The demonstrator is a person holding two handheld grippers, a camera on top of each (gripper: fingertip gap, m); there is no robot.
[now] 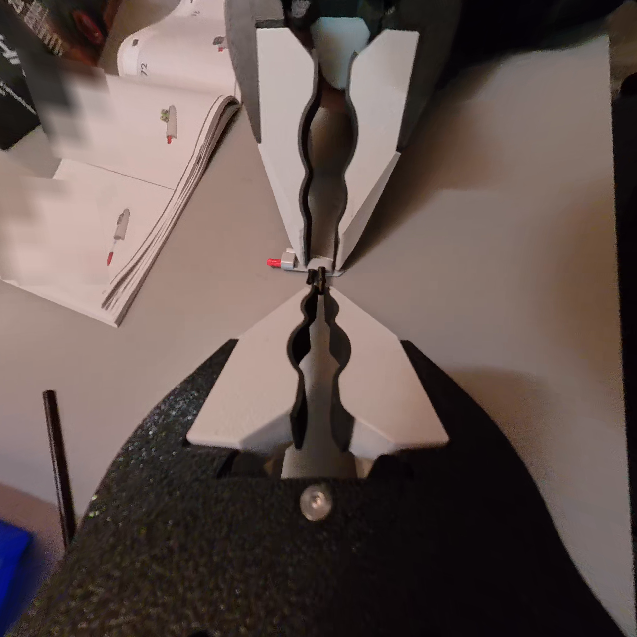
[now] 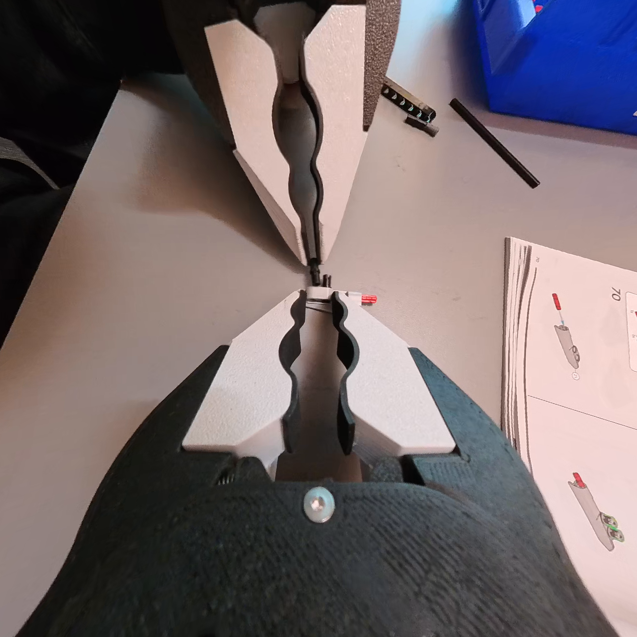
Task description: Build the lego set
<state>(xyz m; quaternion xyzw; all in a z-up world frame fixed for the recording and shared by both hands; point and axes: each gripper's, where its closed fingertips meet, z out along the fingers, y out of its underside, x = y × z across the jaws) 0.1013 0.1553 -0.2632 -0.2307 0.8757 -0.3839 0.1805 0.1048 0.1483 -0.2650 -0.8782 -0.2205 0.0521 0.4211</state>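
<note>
My left gripper [image 1: 317, 289] is shut on a small black pin [image 1: 317, 277] at its tips. My right gripper [image 2: 319, 297] is shut on a small light grey Lego assembly [image 2: 317, 291] with a red pin [image 2: 368, 298] sticking out of one side. The two grippers face each other tip to tip above the grey table [image 2: 172, 241]. The black pin [image 2: 314, 268] touches the top of the grey assembly [image 1: 290, 265]. In the left wrist view the right gripper [image 1: 320, 262] comes in from the top. In the right wrist view the left gripper [image 2: 313, 259] does.
An open instruction booklet [image 1: 103, 193] [image 2: 568, 396] lies beside the grippers. A blue bin [image 2: 558, 58], a long black rod [image 2: 493, 141] [image 1: 58, 465] and a black beam piece [image 2: 410, 107] lie farther off. The table edge [image 2: 69, 193] runs close by. Left and right tips are no more than a few centimetres apart. Between my left fingertips and the long black rod [image 2: 493, 141] there is roughly 15 cm. It turns up in the left wrist view [image 1: 58, 466] as well.
</note>
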